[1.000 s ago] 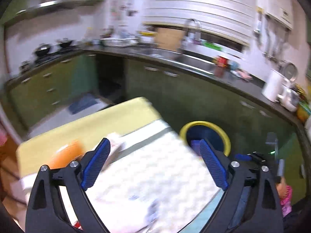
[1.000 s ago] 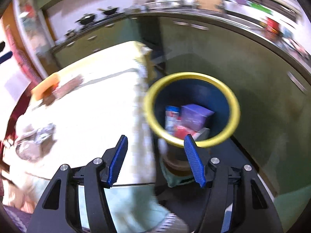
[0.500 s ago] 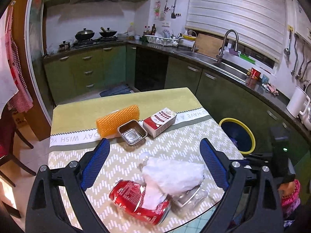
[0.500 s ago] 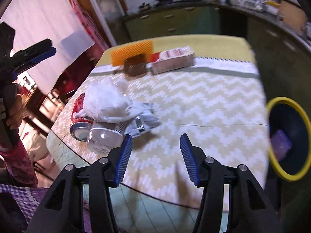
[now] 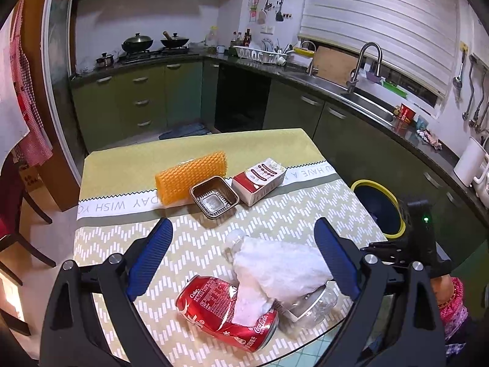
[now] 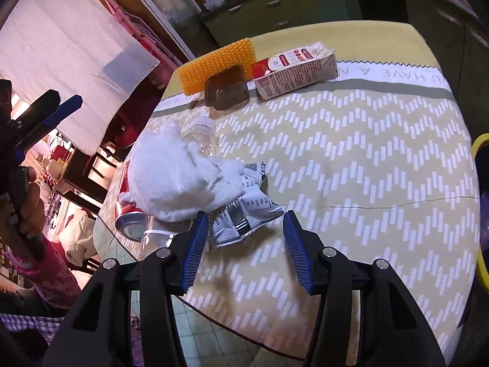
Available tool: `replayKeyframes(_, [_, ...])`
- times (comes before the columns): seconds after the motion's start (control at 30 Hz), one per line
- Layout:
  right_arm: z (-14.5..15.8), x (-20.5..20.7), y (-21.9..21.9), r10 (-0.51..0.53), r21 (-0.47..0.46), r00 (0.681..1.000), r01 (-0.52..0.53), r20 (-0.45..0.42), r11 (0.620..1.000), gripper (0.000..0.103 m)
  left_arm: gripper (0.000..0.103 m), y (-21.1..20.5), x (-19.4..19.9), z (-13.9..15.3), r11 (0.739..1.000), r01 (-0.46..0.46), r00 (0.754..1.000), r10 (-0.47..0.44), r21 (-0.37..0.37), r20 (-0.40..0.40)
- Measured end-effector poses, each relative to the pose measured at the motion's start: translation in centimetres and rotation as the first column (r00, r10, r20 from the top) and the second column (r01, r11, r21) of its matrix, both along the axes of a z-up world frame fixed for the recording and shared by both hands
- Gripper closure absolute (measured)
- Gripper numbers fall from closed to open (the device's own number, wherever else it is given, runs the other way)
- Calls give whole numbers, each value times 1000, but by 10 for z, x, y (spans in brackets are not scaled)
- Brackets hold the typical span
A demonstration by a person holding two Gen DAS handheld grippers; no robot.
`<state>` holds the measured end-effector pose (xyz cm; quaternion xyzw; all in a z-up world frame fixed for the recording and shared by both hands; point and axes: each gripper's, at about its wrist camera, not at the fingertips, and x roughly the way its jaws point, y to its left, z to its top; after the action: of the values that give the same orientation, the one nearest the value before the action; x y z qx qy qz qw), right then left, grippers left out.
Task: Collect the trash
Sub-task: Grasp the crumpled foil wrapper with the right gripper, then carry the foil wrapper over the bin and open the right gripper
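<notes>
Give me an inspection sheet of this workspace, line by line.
Surface: table under a yellow chevron cloth.
Job's things: crushed cola can, clear bottle, white tissue, foil wrapper, carton, brown tray, orange sponge; yellow-rimmed bin beside the table.
Clutter: nothing seen.
Grippers: left gripper open, empty; right gripper open, empty.
Cables: nothing seen.
Surroundings: green kitchen cabinets, sink.

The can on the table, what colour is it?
Red can with white writing; left wrist view shows it best.
</notes>
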<state>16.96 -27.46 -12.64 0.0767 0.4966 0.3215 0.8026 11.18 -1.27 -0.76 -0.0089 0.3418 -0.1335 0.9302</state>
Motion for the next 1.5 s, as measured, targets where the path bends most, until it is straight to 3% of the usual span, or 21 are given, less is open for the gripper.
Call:
replayKeyframes(0.17, [-8, 5, 8, 1, 5, 1000, -1, -21, 1000, 51, 14, -1, 1, -1, 1000, 4, 1000, -4, 4, -4])
replayKeyframes(0.23, [-7, 7, 7, -14, 5, 1000, 14, -9, 1000, 59, 14, -1, 1, -1, 1000, 3, 1000, -3, 6, -6])
replayKeyframes(0.3, [-6, 8, 6, -23, 6, 1000, 23, -1, 1000, 75, 14, -1, 1, -2, 1000, 3, 1000, -3, 6, -7])
replayKeyframes(0.43, [1, 4, 1, -39, -16, 998, 39, 42, 999, 81, 14, 0, 2, -6, 1000, 4, 1000, -4, 9, -12])
replayKeyframes(0.8, [26, -8, -26, -115, -86, 978, 131, 173, 988, 82, 14, -2, 2, -5, 1000, 14, 1000, -14, 19, -14])
replayKeyframes(1.17, [62, -27, -76, -212, -51, 946, 231, 245, 972, 83, 14, -11, -1, -6, 999, 37, 999, -37, 33, -15])
replayKeyframes(1.33, [81, -43, -113, -291, -51, 912, 318, 288, 947, 82, 14, -15, -3, -5, 998, 50, 999, -50, 39, -12])
replayKeyframes(1.5, [86, -49, -175, -427, -86, 852, 471, 303, 878, 82, 14, -18, -4, -4, 997, 60, 998, -59, 39, -8])
